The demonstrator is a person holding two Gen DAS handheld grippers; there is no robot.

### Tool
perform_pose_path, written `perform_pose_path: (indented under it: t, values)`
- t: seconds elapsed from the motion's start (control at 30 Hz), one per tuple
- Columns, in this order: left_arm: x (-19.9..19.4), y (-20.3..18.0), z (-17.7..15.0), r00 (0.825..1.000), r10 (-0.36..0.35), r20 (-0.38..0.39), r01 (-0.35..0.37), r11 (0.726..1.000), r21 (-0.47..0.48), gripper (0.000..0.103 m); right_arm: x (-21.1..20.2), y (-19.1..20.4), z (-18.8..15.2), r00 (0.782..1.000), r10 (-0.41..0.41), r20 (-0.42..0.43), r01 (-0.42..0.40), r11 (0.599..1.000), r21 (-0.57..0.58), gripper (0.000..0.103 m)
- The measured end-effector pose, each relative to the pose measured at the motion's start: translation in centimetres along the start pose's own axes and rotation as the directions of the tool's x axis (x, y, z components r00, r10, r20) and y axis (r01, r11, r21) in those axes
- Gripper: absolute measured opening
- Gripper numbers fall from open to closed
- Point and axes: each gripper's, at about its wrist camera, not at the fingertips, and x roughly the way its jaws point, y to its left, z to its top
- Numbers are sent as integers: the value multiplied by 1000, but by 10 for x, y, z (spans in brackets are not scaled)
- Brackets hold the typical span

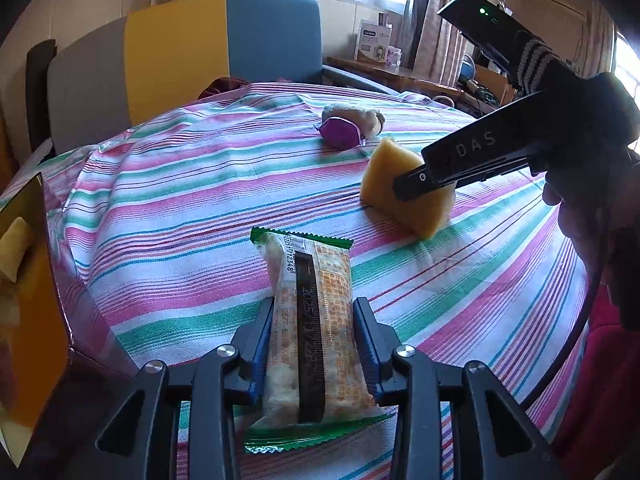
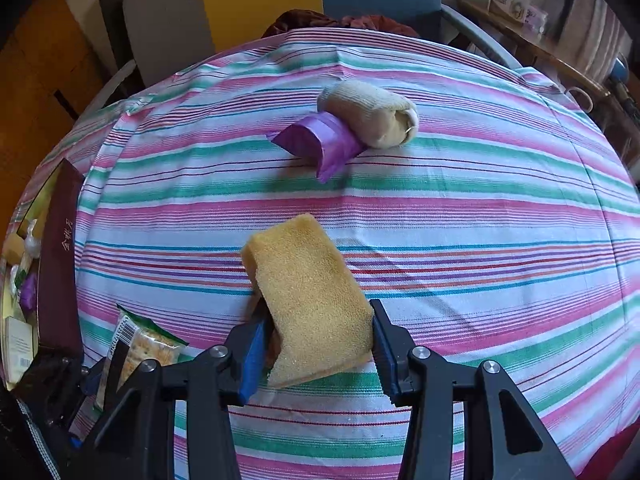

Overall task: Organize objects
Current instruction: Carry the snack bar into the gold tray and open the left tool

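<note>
My left gripper [image 1: 314, 320] is shut on a cracker packet [image 1: 308, 320] with green ends, held just above the striped cloth; the packet also shows in the right wrist view [image 2: 136, 352]. My right gripper [image 2: 318, 328] is shut on a yellow sponge [image 2: 308, 292], tilted above the cloth; the sponge also shows in the left wrist view [image 1: 384, 176] with the right gripper [image 1: 420, 184] on it. A purple packet [image 2: 316, 144] lies further back, touching a beige rolled sock [image 2: 372, 114].
A dark red box [image 2: 60, 264] with several items inside stands at the table's left edge; its gold inner wall shows in the left wrist view [image 1: 28, 300]. A grey, yellow and blue chair [image 1: 224, 52] stands behind the table. The striped tablecloth [image 2: 480, 208] covers the table.
</note>
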Motion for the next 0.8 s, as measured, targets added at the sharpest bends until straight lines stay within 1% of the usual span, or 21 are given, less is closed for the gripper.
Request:
perform_pose_path:
  t: [0.2, 0.33, 0.6, 0.67, 0.8]
  values:
    - [-1, -3, 0, 1000, 17, -5, -17, 1000, 0, 37, 1, 3, 2, 1000, -8, 8, 8, 1000, -18, 47]
    - [-7, -1, 6, 999, 30, -28, -31, 999, -28, 33, 2, 3, 3, 1000, -6, 14, 7, 1000, -21, 47]
    - [-54, 0, 24, 998, 43, 56, -39, 997, -66, 33, 2, 3, 2, 1000, -10, 19, 10, 1000, -25, 47]
    - [-68, 3, 27, 995, 58, 76, -52, 996, -77, 33, 2, 3, 2, 1000, -9, 17, 9, 1000, -24, 47]
    - [-88, 16, 30, 992, 89, 94, -79, 991, -112, 33, 1, 3, 1, 1000, -10, 18, 10, 1000, -22, 47]
